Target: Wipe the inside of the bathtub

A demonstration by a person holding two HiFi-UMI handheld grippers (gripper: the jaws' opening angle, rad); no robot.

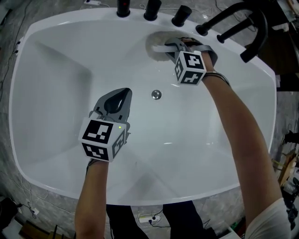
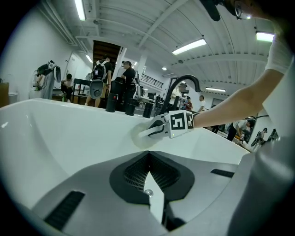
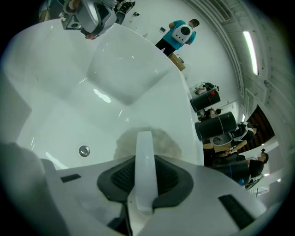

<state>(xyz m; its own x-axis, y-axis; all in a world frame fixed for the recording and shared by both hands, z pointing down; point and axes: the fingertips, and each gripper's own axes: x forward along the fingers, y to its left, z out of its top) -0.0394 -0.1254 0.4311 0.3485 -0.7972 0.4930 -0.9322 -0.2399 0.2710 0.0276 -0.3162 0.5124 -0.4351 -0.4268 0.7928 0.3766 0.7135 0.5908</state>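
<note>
Inside bathtub (image 1: 56, 60) | right gripper (image 1: 169, 46): beyond drain (image 1: 156, 94), jaws clamped on handle of round scrubbing pad (image 1: 155, 39), pad against wall | left gripper (image 1: 120, 97): beside drain, jaws closed, empty.

My left gripper (image 1: 120, 95) sits near-left, jaws together, empty. My right arm (image 1: 243, 135) stretches far, right gripper (image 1: 170, 45) clamped on a white handle (image 1: 158, 48).

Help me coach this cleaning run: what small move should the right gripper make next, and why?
Probably slide the scrubber sideways along the bathtub wall. The right gripper is shut on its white handle, and its round head lies against just one patch below the taps. The left gripper hangs shut and empty.
</note>
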